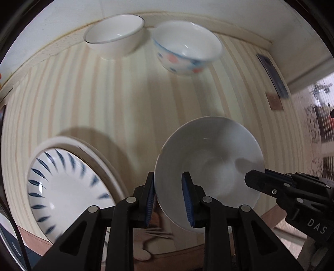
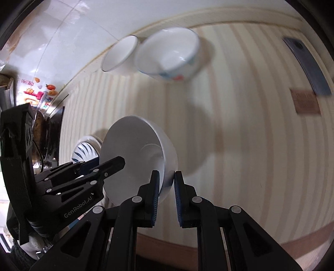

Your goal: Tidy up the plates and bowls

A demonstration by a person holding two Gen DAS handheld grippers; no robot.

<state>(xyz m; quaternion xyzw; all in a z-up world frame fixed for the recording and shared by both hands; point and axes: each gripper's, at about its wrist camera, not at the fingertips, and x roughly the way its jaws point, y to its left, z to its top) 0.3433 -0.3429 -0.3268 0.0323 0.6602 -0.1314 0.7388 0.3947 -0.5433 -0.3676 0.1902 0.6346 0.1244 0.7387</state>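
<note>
Left wrist view: I am looking straight down on a tablecloth (image 1: 117,100) striped cream and pale tan, running back to a white wall (image 1: 62,18). My left gripper (image 1: 170,198) is pinching the rim of a plain white bowl (image 1: 210,158), one blue pad inside the wall and one outside, jaws nearly closed. The bowl is hanging tilted, clear of the cloth. The right gripper (image 1: 253,180) is coming in from the right edge, clamped on the same bowl's far rim. A blue-dashed plate (image 1: 68,187) is lying at lower left, inside a wider white rim. Two bowls are sitting near the wall, just beside each other: a plain white one with a dark rim line (image 1: 114,35) and a flowered bowl (image 1: 185,48). A dark flat object (image 1: 273,77) and a brown card (image 1: 275,102) are lying at the right. Wooden floor is showing past the table edge.

Right wrist view: my right gripper (image 2: 167,185) is gripping the white bowl's (image 2: 133,150) rim, jaws narrow. The left gripper (image 2: 117,161) is reaching in from the left. Colourful stickers (image 2: 37,91) are showing on the far left surface; everything is somewhat blurred.
</note>
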